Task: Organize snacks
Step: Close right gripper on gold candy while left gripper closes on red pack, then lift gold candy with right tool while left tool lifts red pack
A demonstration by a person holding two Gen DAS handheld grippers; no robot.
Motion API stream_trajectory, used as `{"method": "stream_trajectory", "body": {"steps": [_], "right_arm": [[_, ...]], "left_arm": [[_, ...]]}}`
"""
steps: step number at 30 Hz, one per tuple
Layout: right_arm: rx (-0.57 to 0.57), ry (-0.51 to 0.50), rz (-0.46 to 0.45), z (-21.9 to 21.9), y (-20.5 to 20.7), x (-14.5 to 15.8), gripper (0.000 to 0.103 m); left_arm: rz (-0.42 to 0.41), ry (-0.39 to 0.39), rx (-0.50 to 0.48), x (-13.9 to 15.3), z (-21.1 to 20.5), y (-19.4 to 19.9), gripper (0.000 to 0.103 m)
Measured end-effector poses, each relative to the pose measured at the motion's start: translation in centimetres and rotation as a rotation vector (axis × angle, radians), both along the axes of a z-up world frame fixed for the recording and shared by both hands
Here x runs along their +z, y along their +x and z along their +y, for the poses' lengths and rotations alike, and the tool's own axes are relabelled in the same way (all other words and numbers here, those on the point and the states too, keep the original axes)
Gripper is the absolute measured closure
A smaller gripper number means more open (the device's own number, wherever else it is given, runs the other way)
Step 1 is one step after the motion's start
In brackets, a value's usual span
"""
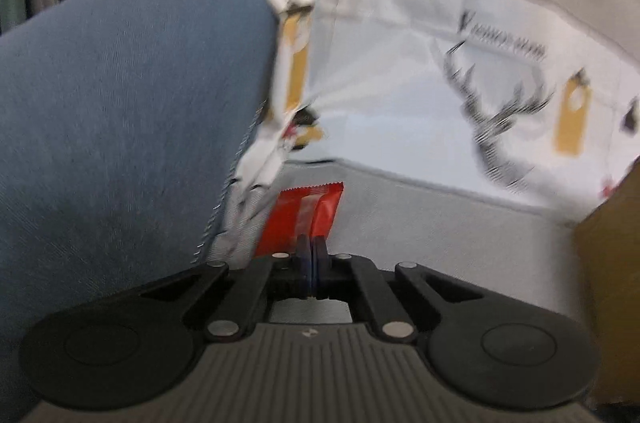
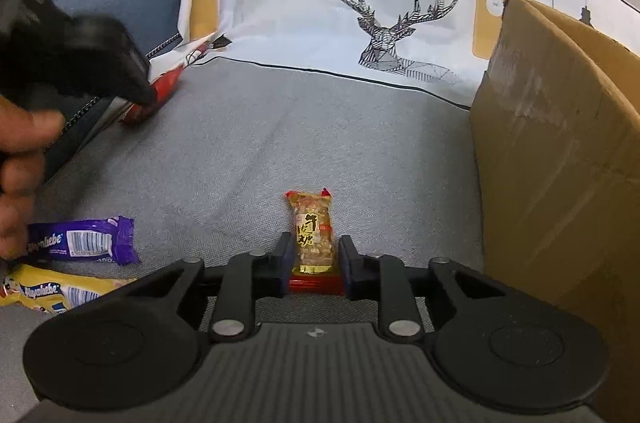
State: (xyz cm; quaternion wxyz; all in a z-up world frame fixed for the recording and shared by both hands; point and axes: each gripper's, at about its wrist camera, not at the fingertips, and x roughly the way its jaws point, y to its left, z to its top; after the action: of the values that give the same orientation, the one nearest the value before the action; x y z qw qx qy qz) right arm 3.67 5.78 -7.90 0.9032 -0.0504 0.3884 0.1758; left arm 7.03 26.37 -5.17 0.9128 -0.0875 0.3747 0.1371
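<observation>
left wrist view, left gripper (image 1: 311,255): jaws stood together, pinching the near end of a red snack packet (image 1: 302,213); no gap showed between the pads.
left wrist view, packet position: the red wrapper lay along the grey fabric surface (image 1: 420,223), its far end pointing toward the printed white cloth (image 1: 400,83), close beside a blue cushion (image 1: 120,103) on the left.
left wrist view, image quality: blurred; whether the packet was clear of the surface could not be told.
left wrist view, handling advice: the bite was only on the crimped end, so in my judgement the packet should be carried slowly and kept off the cushion edge, lest it swing or slip.
right wrist view, right gripper (image 2: 314,259): jaws stood narrowly apart with a golden peanut candy (image 2: 314,235) between them; the pads appeared to touch its sides, so i judged it clamped.
right wrist view, candy position: near centre, its far end pointing away, its red near end at the jaw roots.
right wrist view, loose items: a purple wafer bar (image 2: 86,241) and a yellow wafer bar (image 2: 52,293) lay near left, close to a person's hand (image 2: 20,159).
right wrist view, likely destination: a cardboard box (image 2: 560,143) stood on the right; this was a judgement only.
right wrist view, handling advice: hold the grip firm but not crushing, lift straight up, and clear the box wall before releasing.
</observation>
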Motion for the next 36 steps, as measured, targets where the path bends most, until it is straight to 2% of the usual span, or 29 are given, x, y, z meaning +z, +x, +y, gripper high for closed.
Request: {"method": "stream_trajectory", "body": {"steps": [3, 5, 6, 9, 10, 12, 14, 15, 16, 17, 21, 26, 27, 29, 31, 36], "right_arm": [[-0.021, 0.011, -0.002, -0.4, 0.1, 0.1, 0.082], [-0.028, 0.01, -0.002, -0.5, 0.1, 0.2, 0.082], [-0.03, 0.005, 0.0, -0.5, 0.1, 0.2, 0.082], [-0.032, -0.005, 0.011, -0.3, 0.1, 0.0, 0.08], [-0.032, -0.009, 0.012, -0.3, 0.2, 0.0, 0.079], [-0.04, -0.011, 0.012, -0.2, 0.3, 0.1, 0.076], [-0.044, -0.002, 0.016, -0.2, 0.4, 0.1, 0.076], [-0.045, 0.001, 0.015, -0.2, 0.5, 0.1, 0.076], [-0.045, 0.002, 0.015, -0.2, 0.5, 0.0, 0.076], [-0.044, 0.003, 0.015, -0.2, 0.5, 0.0, 0.076], [-0.032, 0.003, 0.011, -0.1, 0.6, -0.1, 0.076], [-0.022, -0.004, 0.001, -0.1, 0.4, -0.2, 0.078], [-0.02, -0.003, 0.001, -0.1, 0.4, -0.2, 0.079], [-0.017, -0.001, -0.003, -0.1, 0.3, -0.2, 0.081], [-0.02, 0.005, -0.005, -0.1, 0.3, -0.1, 0.082], [-0.035, 0.015, -0.032, -0.4, 0.0, 0.6, 0.084]], "left_arm": [[-0.008, -0.116, -0.03, 1.3, -0.2, -0.7, 0.103], [0.045, -0.247, -0.089, 1.1, -0.4, -0.9, 0.103], [0.077, -0.286, -0.121, 0.8, -0.6, -1.0, 0.102], [0.184, -0.258, -0.189, -0.4, -1.7, -0.8, 0.096], [0.192, -0.232, -0.177, -0.5, -1.8, -0.6, 0.089], [0.145, -0.223, -0.165, -0.1, -1.7, -0.5, 0.076], [0.13, -0.232, -0.164, 0.0, -1.7, 0.0, 0.052], [0.125, -0.224, -0.166, -0.1, -1.9, 0.2, 0.045], [0.127, -0.2, -0.173, -0.3, -2.3, 0.5, 0.03], [0.136, -0.167, -0.18, -0.7, -2.5, 0.8, 0.025], [0.199, -0.048, -0.192, -2.3, -3.6, 1.2, 0.025], [0.224, -0.007, -0.202, -3.0, -3.9, 0.7, 0.027], [0.224, -0.003, -0.202, -3.1, -3.9, 0.7, 0.03], [0.222, 0.015, -0.197, -3.0, -3.9, 0.7, 0.047], [0.216, 0.009, -0.196, -2.8, -3.9, 0.9, 0.054], [0.195, -0.069, -0.186, -2.1, -3.5, 0.9, 0.055]]}}
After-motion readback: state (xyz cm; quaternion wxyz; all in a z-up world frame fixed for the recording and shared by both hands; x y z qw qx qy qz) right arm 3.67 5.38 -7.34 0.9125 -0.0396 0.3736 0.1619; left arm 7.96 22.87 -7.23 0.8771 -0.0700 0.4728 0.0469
